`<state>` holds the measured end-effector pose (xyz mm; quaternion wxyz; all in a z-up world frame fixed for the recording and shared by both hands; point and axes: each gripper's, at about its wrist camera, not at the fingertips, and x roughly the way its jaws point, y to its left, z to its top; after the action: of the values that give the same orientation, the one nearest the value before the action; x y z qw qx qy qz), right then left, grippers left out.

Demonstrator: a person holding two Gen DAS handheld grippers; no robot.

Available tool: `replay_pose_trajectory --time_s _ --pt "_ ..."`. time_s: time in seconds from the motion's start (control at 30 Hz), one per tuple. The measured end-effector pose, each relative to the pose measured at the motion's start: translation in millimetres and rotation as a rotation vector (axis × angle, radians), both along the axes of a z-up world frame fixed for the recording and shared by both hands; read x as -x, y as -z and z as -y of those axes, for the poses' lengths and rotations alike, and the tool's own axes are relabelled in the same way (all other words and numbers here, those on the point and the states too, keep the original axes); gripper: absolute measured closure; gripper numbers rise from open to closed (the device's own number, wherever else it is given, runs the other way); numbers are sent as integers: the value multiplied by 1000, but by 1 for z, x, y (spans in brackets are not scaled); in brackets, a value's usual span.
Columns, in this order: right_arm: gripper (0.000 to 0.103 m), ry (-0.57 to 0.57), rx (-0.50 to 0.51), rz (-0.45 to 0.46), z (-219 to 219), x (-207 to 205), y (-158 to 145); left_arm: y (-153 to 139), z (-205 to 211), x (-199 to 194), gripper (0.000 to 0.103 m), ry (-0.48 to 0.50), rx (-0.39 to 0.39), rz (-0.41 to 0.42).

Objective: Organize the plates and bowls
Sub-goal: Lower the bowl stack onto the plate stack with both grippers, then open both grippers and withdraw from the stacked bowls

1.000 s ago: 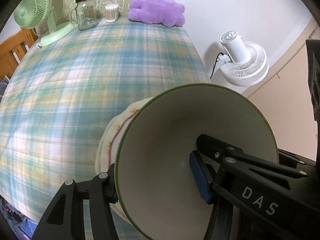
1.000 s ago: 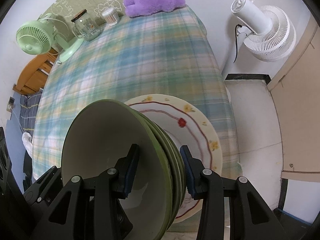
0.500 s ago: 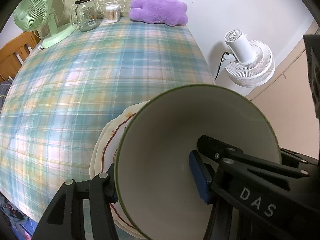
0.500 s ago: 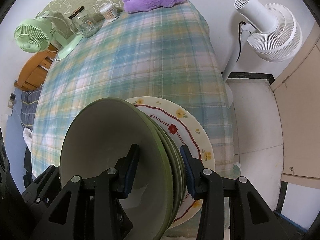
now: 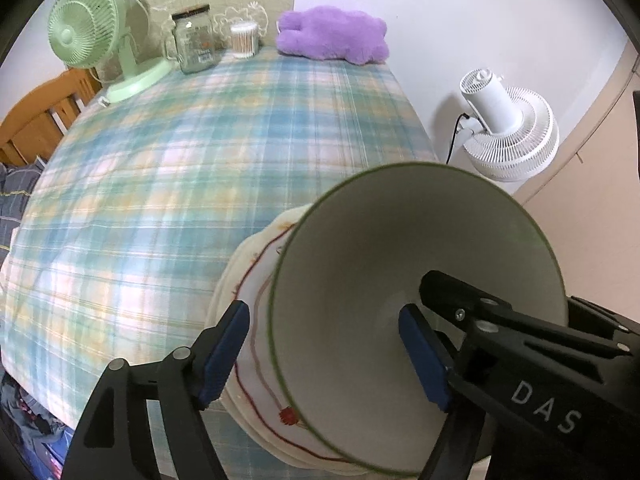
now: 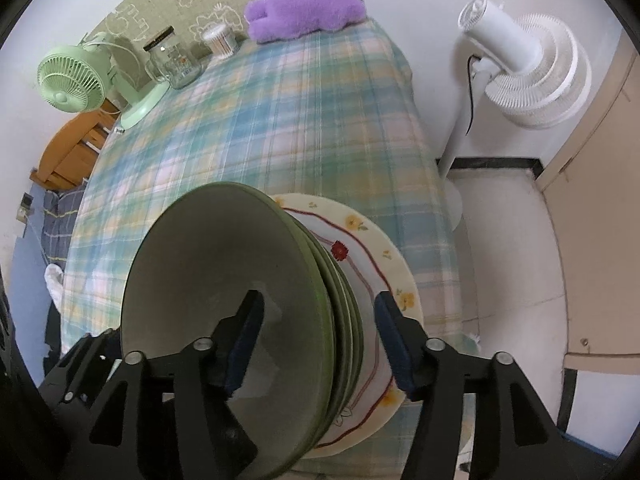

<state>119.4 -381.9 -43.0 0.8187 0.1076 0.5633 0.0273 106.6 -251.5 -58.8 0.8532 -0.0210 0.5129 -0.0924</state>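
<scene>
Both sets of jaws have just been opening and now stand apart, each straddling one side of the stacked green-rimmed ceramic bowls (image 6: 224, 280) without pressing on them. On the left gripper (image 5: 324, 356), one blue pad (image 5: 224, 356) sits clear of the bowl's outer wall, over the plate, while the other hangs inside the top bowl, and a gap shows on both sides. On the right gripper (image 6: 316, 344), one pad lies inside the top bowl and the other outside the stacked rims, again with a gap.

The bowls, cream inside and green outside, are nested several deep and rest on a cream round plate with a red wavy line and small flowers (image 6: 360, 240). In the left wrist view more than one plate edge shows beneath it. That plate stack sits at the near edge of the worktop, which is covered in a blue, green and yellow plaid cloth (image 5: 192, 168).

Far from the bowls, along the back edge of the cloth, lie a fluffy purple plush toy (image 5: 332, 36), a small clear tub of cotton swabs (image 5: 245, 40), a glass handled jar with a dark lid (image 5: 194, 40) and a pale green desk fan (image 5: 86, 36). A white standing fan (image 6: 520, 68) stands on the floor beside the worktop, and a wooden chair (image 6: 72, 148) stands past the green fan.
</scene>
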Motion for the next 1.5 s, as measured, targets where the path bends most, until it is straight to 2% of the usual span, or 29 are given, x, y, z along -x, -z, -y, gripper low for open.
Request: replay_pose_trajectory --time_s 0.13,0.43,0.77,0.93,1.07,1.17,1.23,1.5 --pt "38 3 28 38 -4 6 -14 -14 -5 6 20 -5 -22 45" --pt "37 71 122 195 -19 28 -57 -51 -31 18 20 15 -15 218" --pt "36 139 177 338 -80 54 -81 -66 -118 31 13 -5 -26 332" --pt "23 164 199 402 -122 68 -79 -55 -165 38 10 10 -55 377" --pt "19 178 217 447 -158 79 -69 -45 -203 42 6 23 -73 422" --pt "19 180 212 449 -178 84 -57 -35 -223 44 6 14 -94 425" --pt "19 175 212 451 -189 87 -49 -29 -232 44 6 -2 -91 412" --pt "19 111 219 486 -215 102 -29 -12 -257 63 6 -53 -84 449"
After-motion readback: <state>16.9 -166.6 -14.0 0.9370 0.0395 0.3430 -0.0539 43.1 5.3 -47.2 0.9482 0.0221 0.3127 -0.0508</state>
